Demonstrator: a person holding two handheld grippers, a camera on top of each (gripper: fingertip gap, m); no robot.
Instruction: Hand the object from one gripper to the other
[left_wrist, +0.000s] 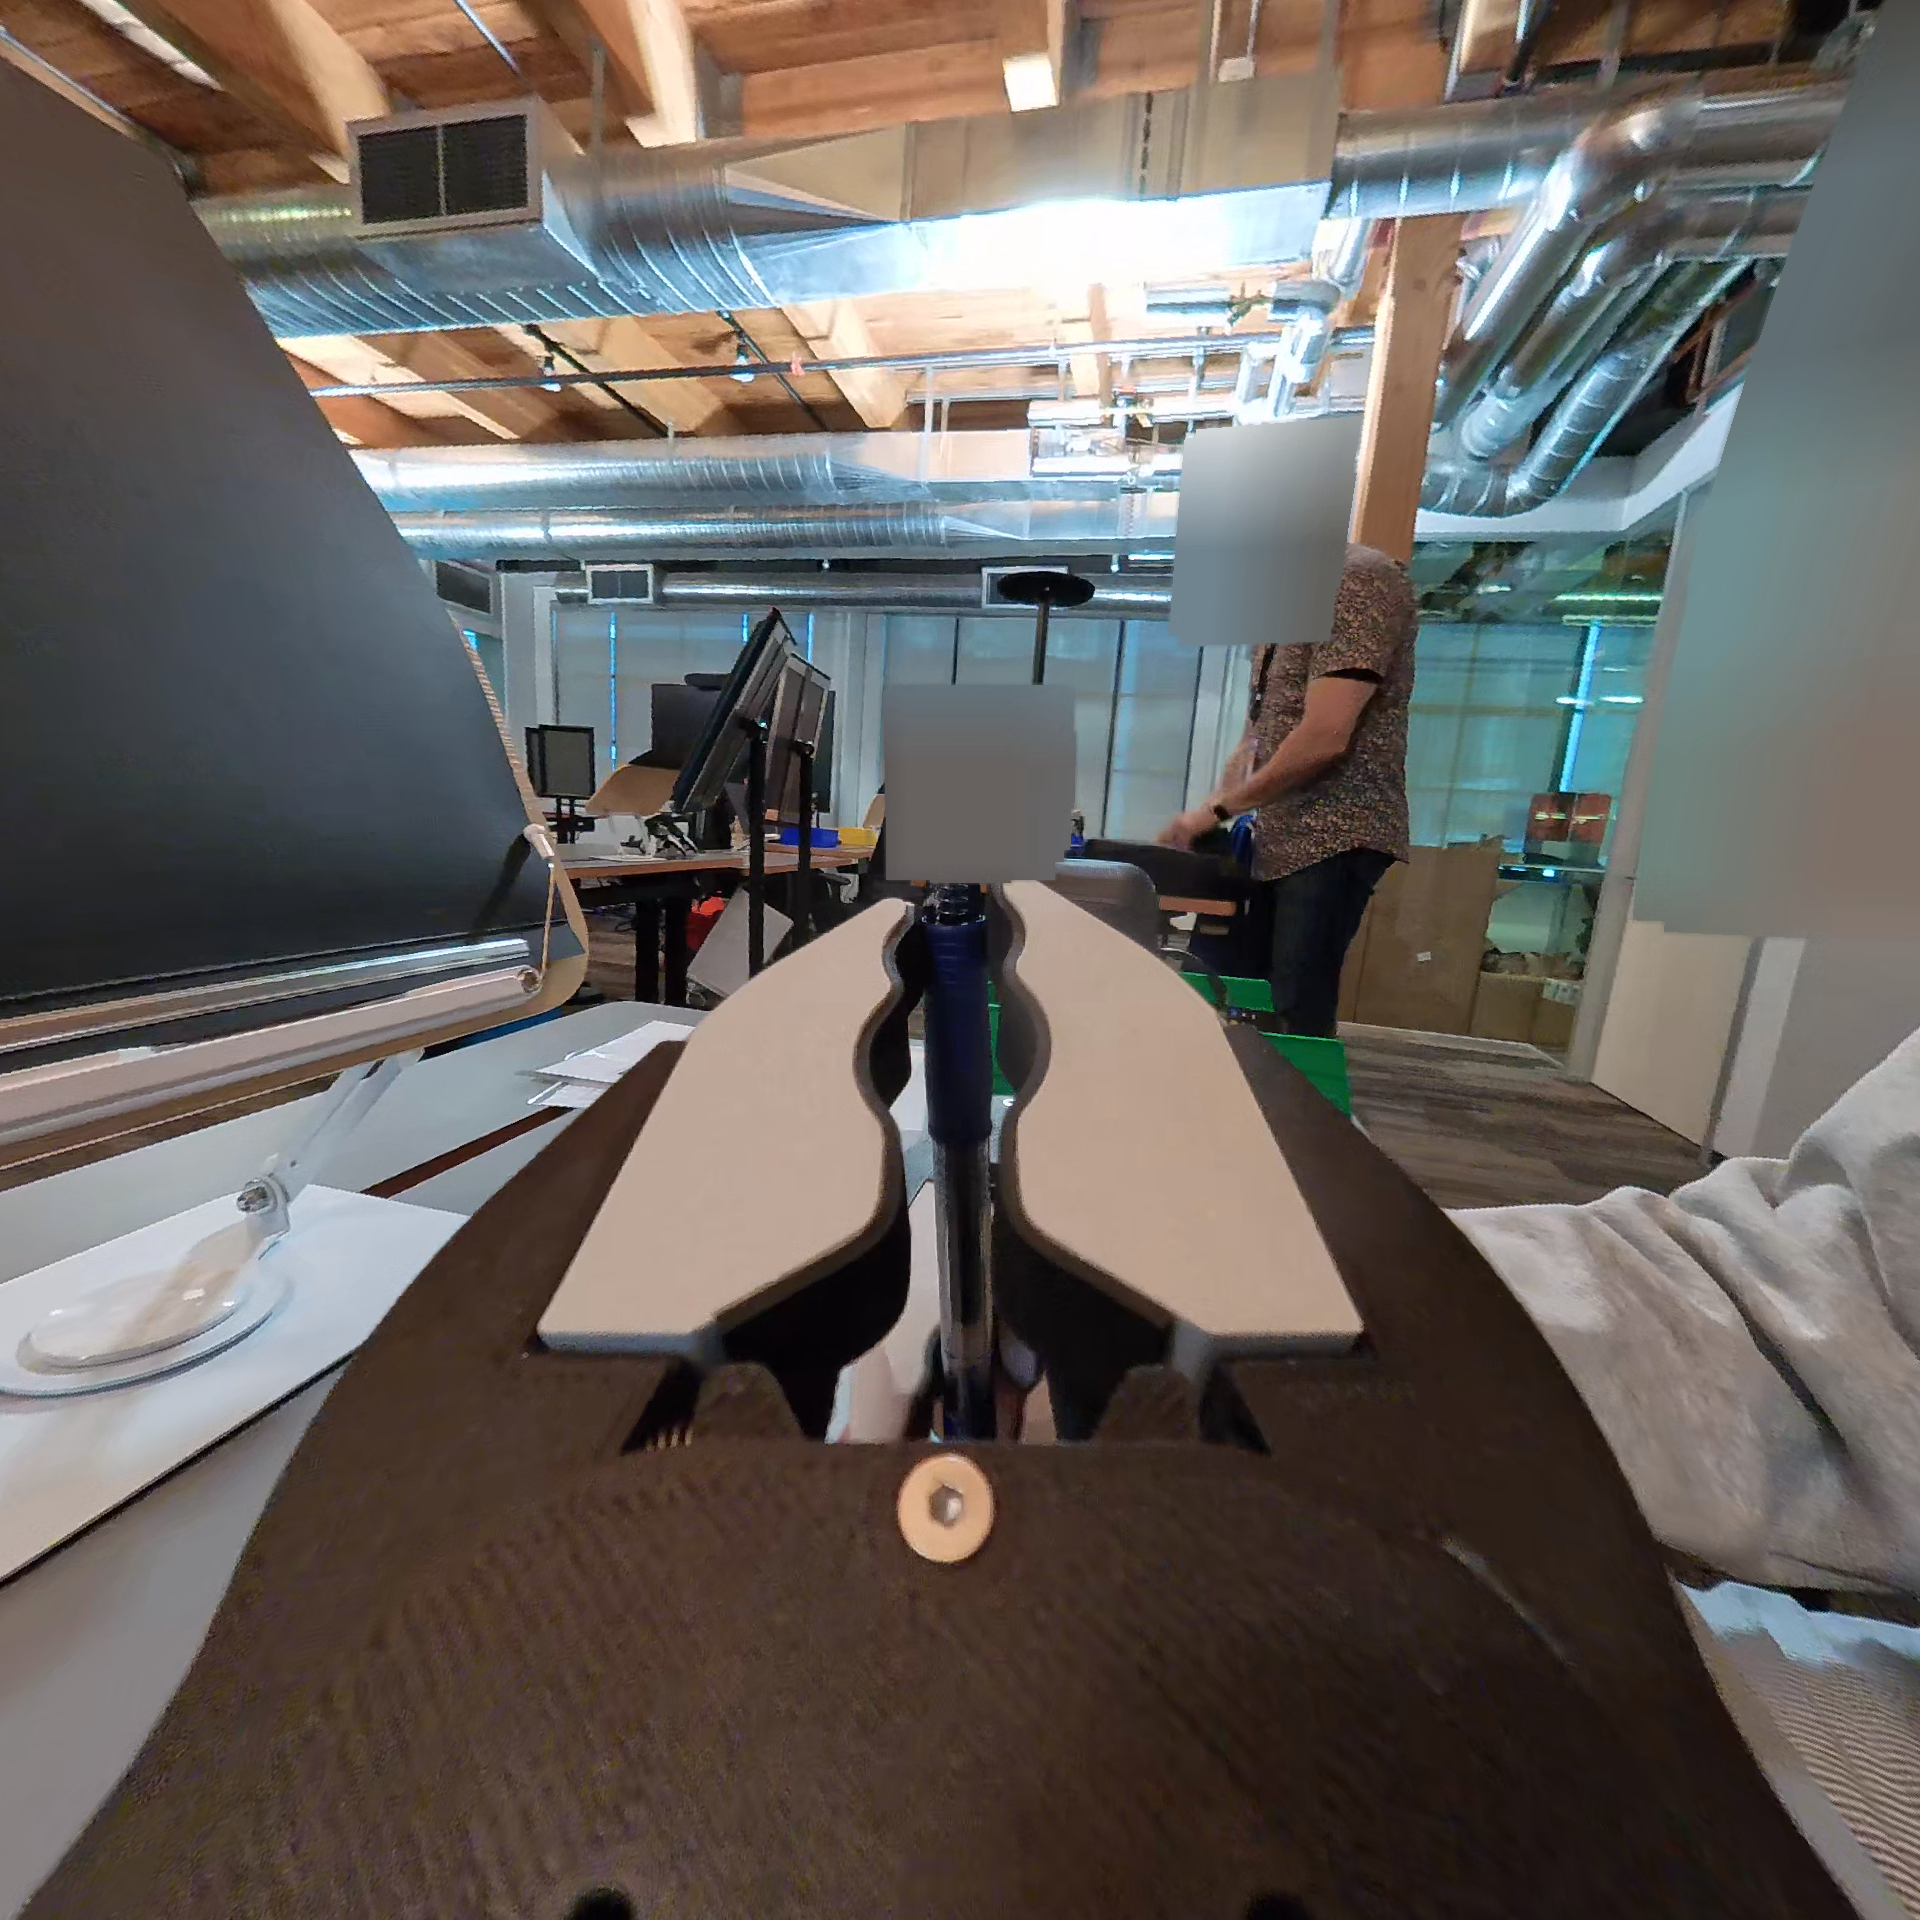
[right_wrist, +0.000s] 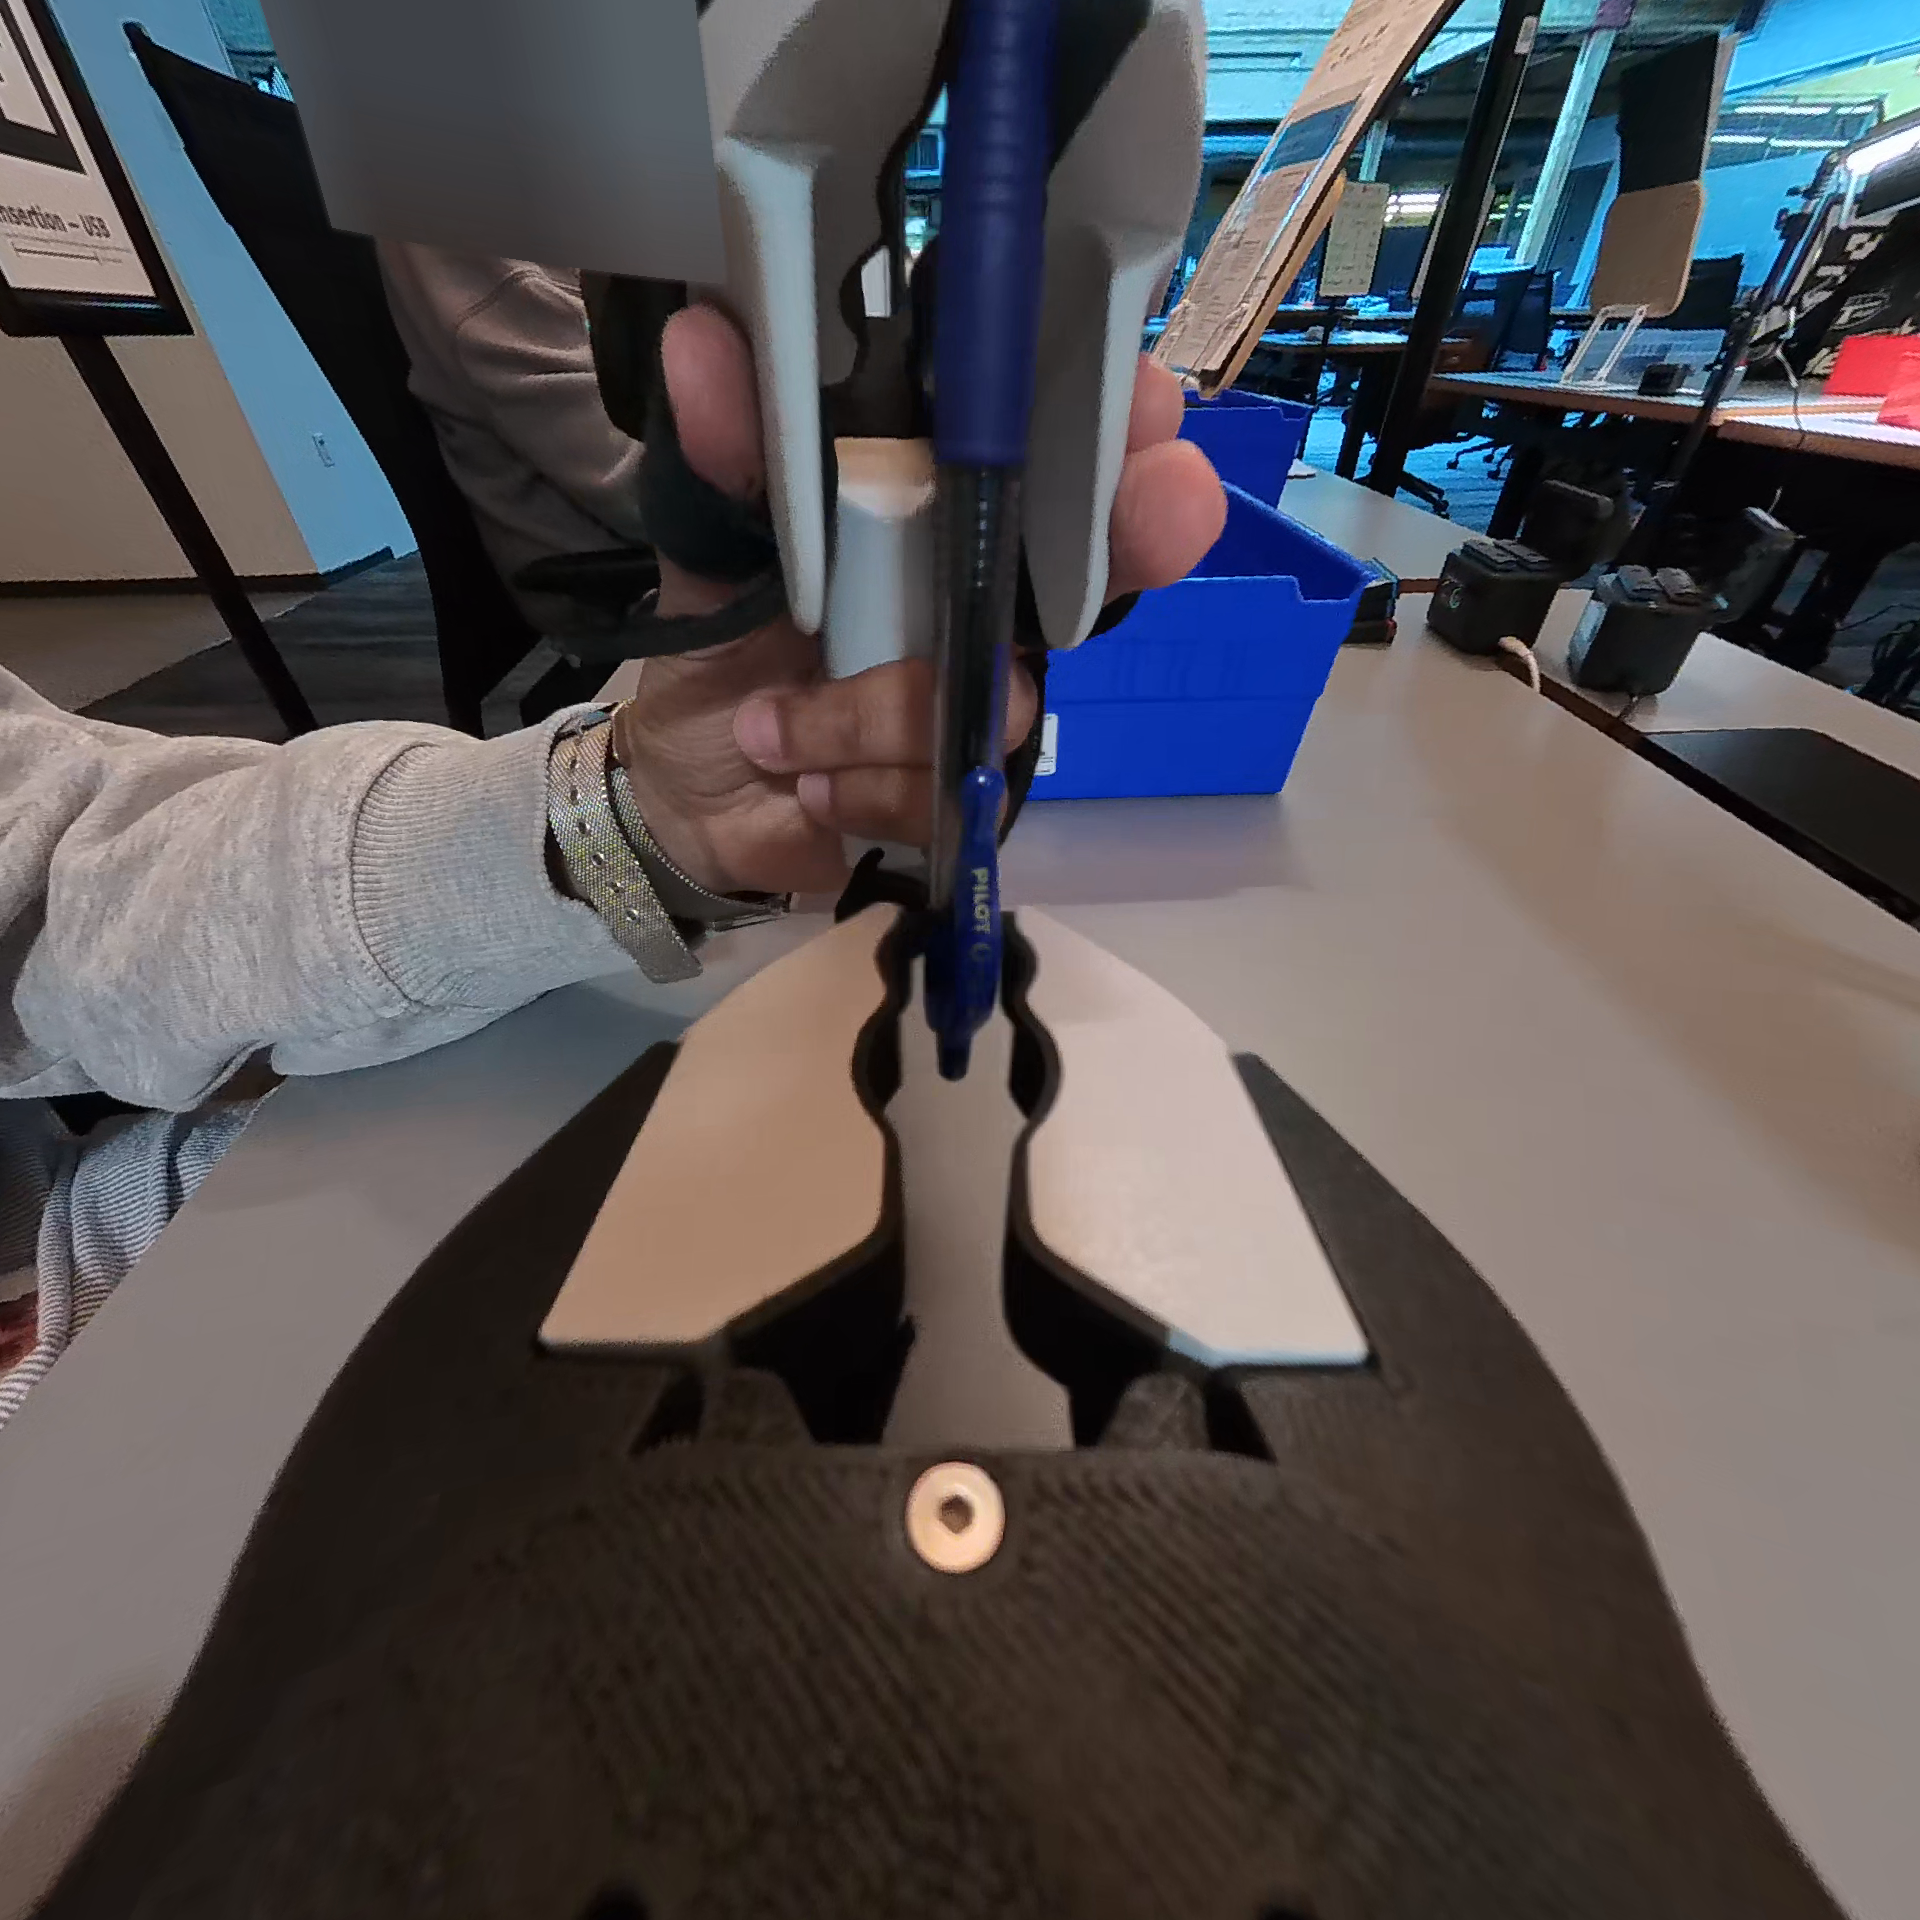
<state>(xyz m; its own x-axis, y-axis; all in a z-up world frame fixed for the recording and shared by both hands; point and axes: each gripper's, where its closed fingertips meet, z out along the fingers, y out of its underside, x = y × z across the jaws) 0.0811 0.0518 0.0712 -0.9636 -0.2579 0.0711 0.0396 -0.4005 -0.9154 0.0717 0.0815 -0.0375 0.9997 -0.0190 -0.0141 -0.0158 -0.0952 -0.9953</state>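
1. The pen (right_wrist: 982, 582) hung above the tabletop (right_wrist: 1455, 1039), not resting on it, with its long axis running straight from one gripper to the other.
2. Its upper part, the blue rubber sleeve, sat clamped between the fingers of the left gripper (right_wrist: 966, 260), which came down from above in the right wrist view; in the left wrist view the same gripper (left_wrist: 958, 935) was closed on the pen (left_wrist: 956, 1039) along its own length.
3. The pen's lower end, with the blue clip, reached down into the tips of the right gripper (right_wrist: 954, 987). Its fingers stood close on either side of the clip; whether they already pinched it I could not tell.
4. So the right gripper was the nearer receiver, lined up end-on with the pen, and the coming move turned, I judge, on closing there before the left let go.
5. The pen looked slim: blue grip, clear barrel with a dark refill, blue clip bearing print.
6. A blue bin (right_wrist: 1195, 665) stood behind, toward the far edge of the tabletop.
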